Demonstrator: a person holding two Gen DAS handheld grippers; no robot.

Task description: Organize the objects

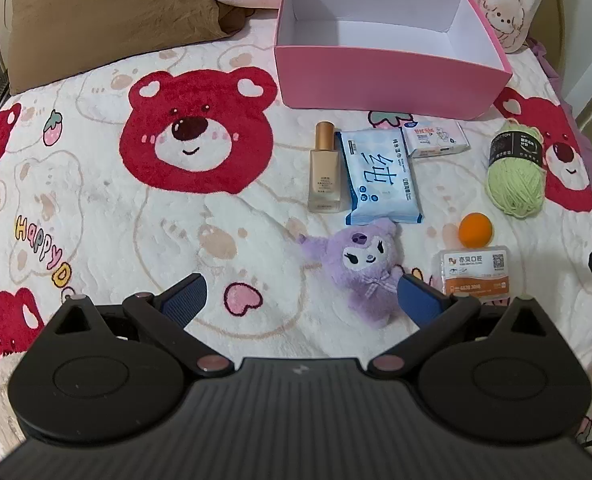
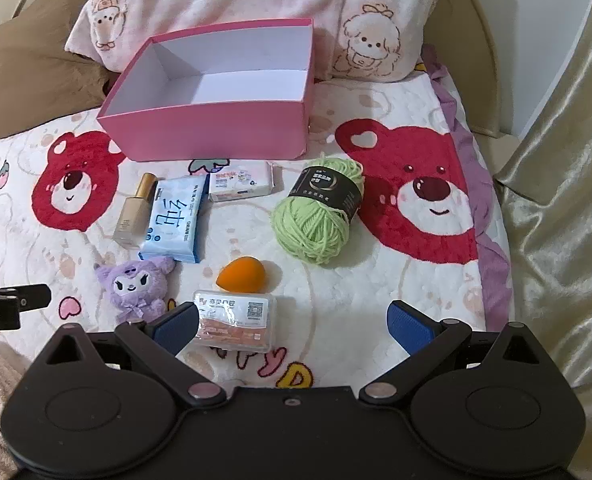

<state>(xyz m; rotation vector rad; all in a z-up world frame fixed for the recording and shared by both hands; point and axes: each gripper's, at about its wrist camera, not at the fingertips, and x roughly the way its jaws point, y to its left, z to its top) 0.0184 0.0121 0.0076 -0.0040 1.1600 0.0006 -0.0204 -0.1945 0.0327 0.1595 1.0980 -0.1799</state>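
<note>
Risk first, as a judgement only: soft bear blanket (image 1: pixel 95 208) under everything, so pressing down on a flat item may sink it instead of gripping it; smooth foundation bottle (image 1: pixel 324 168) lying just beside, maybe touching, the blue wipes pack (image 1: pixel 380 176), so easy to drag both together; round orange sponge (image 2: pixel 241 274) likely to roll away; green yarn ball (image 2: pixel 316 216) possibly trailing a loose strand. Left gripper (image 1: pixel 300 300) spread wide, holding nothing, with the purple plush (image 1: pixel 366 268) ahead, nearer the right-hand finger and touching or overlapping its tip. Right gripper (image 2: pixel 293 324) also spread wide and empty, clear plastic case (image 2: pixel 235 322) against the left-hand finger, not centered. Small white pack (image 1: pixel 436 140) near the pink box (image 1: pixel 376 80). Box open, nothing inside, standing beyond all items.
</note>
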